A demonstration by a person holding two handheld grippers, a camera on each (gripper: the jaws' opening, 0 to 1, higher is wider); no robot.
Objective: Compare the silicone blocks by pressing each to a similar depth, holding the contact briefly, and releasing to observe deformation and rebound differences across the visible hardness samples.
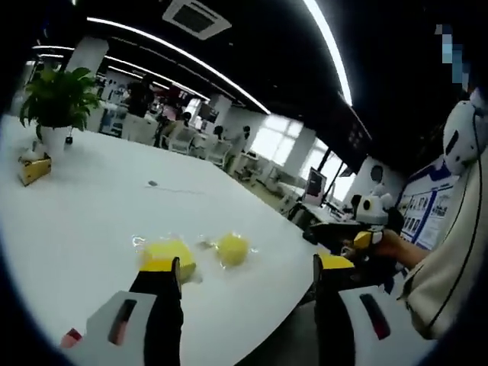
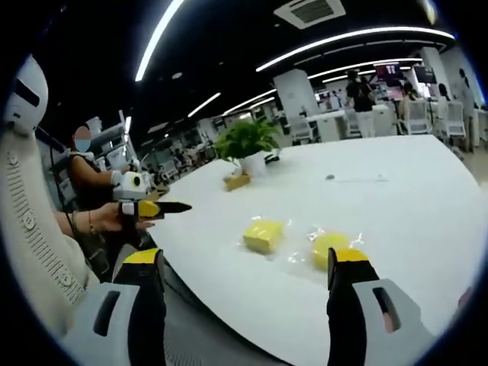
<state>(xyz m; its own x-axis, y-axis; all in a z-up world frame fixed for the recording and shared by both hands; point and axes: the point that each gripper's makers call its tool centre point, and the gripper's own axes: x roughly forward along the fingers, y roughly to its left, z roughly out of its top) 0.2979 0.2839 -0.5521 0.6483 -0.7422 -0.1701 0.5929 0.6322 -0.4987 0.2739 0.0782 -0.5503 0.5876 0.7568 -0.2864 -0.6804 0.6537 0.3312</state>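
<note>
Left tongs (image 1: 248, 278) wide apart, nothing between the jaws, hanging above the near edge of the white table (image 1: 99, 206); black jaws with yellow tips. Just past the left jaw tip sits the square yellow block (image 1: 164, 255), in a clear wrapper, flat on the table; that jaw tip overlaps its near edge in the left gripper view, contact cannot be told. Beside it, slightly apart, the round yellow block (image 1: 232, 248), also in clear wrapping, lying between the two jaws' line of sight. Right tongs (image 2: 248, 278) also wide, empty, held off the table edge; the right jaw tip overlaps the round block in the right gripper view, touching or not unclear. In the right gripper view the square block (image 2: 263, 235) is left of the round one (image 2: 326, 247), both near the table's edge, close together but not touching. Potted plant (image 1: 57, 103) in white pot well apart at the far end of the table, with a small yellow box (image 1: 33, 169) next to it. Small dark speck (image 1: 152, 184) mid-table. Other gripper held by a hand (image 1: 389, 245) at right of the left gripper view. Ceiling strip lights (image 1: 175, 53), office desks and people in background, blurry.
</note>
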